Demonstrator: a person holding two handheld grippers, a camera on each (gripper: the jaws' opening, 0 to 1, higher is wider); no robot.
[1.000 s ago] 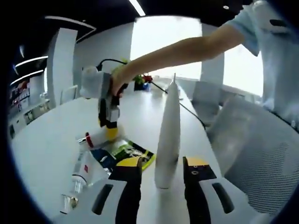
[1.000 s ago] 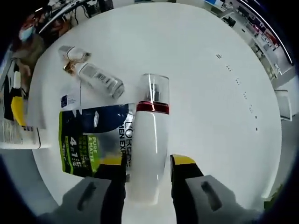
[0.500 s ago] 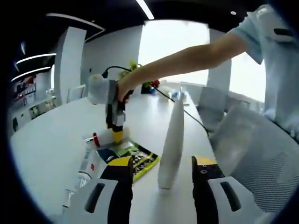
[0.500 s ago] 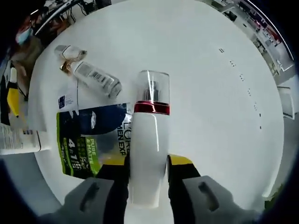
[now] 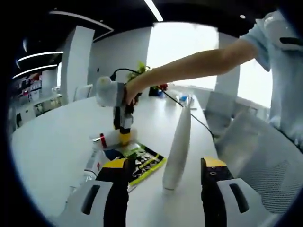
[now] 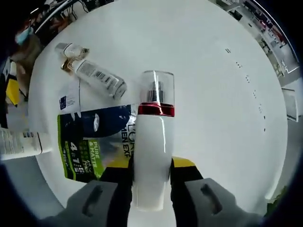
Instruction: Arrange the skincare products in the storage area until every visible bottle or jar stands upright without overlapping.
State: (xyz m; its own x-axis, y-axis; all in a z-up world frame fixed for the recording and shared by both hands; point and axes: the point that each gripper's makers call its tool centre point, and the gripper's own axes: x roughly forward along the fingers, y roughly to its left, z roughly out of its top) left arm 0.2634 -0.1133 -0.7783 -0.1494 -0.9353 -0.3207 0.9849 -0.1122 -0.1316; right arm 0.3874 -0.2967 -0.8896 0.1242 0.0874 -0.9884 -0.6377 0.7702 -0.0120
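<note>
Gripping a white pump bottle [image 6: 151,156] with a red band and clear cap, the right gripper [image 6: 149,166] has both jaws pressed on its body; bottle lies flat on the white table [image 6: 213,94], overlapping a green-and-navy sachet [image 6: 90,137]. Clear bottle [image 6: 97,78] lies on its side just beyond the sachet. Left gripper [image 5: 165,168] jaws spread wide, nothing held; tall white tapered tube [image 5: 178,144] stands upright between and just past them, not touching. Right gripper [image 5: 124,135] visible there too, person's hand [image 5: 132,90] on it
</note>
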